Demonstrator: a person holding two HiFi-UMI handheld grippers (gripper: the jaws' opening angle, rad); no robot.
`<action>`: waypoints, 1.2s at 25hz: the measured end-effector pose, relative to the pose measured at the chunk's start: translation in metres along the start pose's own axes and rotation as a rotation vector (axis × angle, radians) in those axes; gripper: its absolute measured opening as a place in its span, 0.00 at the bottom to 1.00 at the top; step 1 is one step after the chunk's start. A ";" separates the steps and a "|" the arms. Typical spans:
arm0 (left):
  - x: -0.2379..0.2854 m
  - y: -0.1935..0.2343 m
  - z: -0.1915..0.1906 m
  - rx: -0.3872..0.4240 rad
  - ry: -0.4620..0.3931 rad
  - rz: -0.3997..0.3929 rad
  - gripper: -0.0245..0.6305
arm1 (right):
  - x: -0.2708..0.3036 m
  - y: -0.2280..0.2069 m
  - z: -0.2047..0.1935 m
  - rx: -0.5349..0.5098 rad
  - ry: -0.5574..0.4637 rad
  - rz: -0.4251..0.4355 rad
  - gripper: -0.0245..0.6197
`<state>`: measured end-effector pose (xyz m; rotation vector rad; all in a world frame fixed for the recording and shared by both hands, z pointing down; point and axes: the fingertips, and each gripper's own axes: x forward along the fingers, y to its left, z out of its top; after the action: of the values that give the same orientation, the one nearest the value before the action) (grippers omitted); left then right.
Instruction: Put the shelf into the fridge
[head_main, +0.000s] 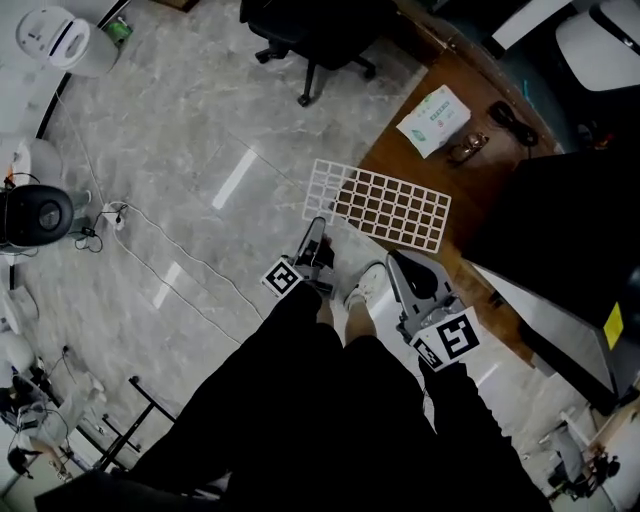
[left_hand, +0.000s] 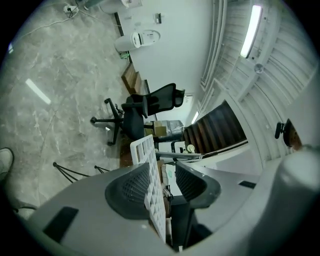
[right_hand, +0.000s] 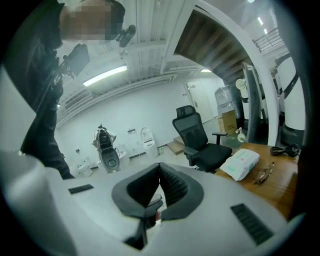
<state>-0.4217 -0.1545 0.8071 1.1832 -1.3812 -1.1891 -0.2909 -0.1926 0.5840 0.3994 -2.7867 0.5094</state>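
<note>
The white wire-grid shelf (head_main: 385, 205) lies flat on the near corner of a brown table (head_main: 490, 170), its left end jutting out over the floor. My left gripper (head_main: 316, 232) reaches that left end. In the left gripper view the shelf (left_hand: 145, 148) stands edge-on between the jaws of the left gripper (left_hand: 164, 167). It lies against the left pad, a gap separates it from the right pad, and the gripper is open. My right gripper (head_main: 393, 262) hangs just short of the shelf's near edge. Seen in its own view, the right gripper (right_hand: 160, 167) is shut and holds nothing.
A black-topped, pale-sided appliance (head_main: 570, 230) stands right of the table. A white packet (head_main: 433, 120), glasses (head_main: 468, 148) and a black cable (head_main: 515, 120) lie on the table. An office chair (head_main: 310, 40) stands beyond, and a cord (head_main: 160, 235) trails across the marble floor.
</note>
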 end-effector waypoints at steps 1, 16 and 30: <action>0.002 0.001 0.002 -0.009 -0.005 -0.001 0.30 | -0.001 0.002 -0.001 0.005 0.004 -0.007 0.05; -0.008 0.019 0.003 -0.045 -0.003 0.028 0.30 | 0.003 0.002 -0.016 0.041 0.037 -0.024 0.05; 0.048 0.031 0.015 -0.004 0.012 0.055 0.11 | -0.007 -0.010 -0.026 0.068 0.047 -0.078 0.05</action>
<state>-0.4443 -0.1989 0.8393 1.1406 -1.3934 -1.1443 -0.2754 -0.1905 0.6079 0.5016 -2.7026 0.5891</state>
